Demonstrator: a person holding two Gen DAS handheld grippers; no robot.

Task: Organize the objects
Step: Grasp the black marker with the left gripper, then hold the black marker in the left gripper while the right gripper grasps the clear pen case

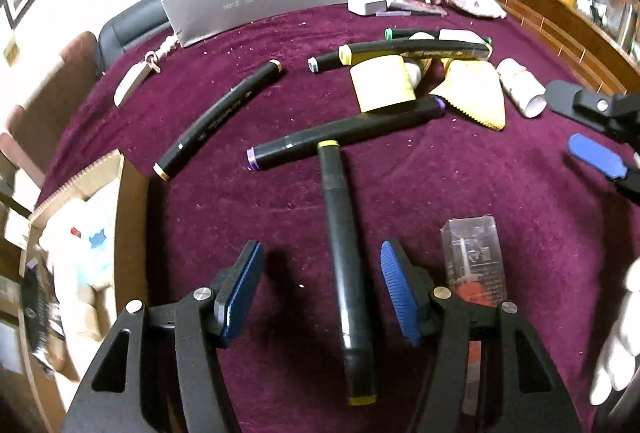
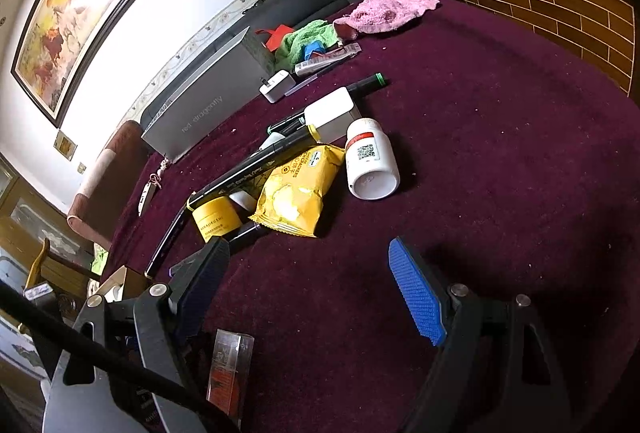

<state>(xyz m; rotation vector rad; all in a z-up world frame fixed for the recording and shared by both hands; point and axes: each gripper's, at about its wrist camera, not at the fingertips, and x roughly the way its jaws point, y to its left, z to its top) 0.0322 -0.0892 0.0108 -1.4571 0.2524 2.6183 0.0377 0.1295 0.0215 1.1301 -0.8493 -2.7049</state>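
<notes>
Cloth: maroon table cover (image 1: 440,193), fuzzy, so things won't slide.
Left gripper (image 1: 322,293): jaws apart, straddling the yellow-capped marker (image 1: 346,273), pads not touching.
Marker: near edge, light, stiff, smooth barrel; grip mid-barrel.
Room: purple-capped marker (image 1: 344,135) touches its far end; clear box (image 1: 476,257) just right.
Right gripper (image 2: 316,285): wide apart, empty, over bare cloth.

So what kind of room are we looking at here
Probably a living or dining room in a home: a framed painting hangs on the wall, a table under a maroon cloth holds household clutter, and an upholstered chair stands beside it.
</notes>
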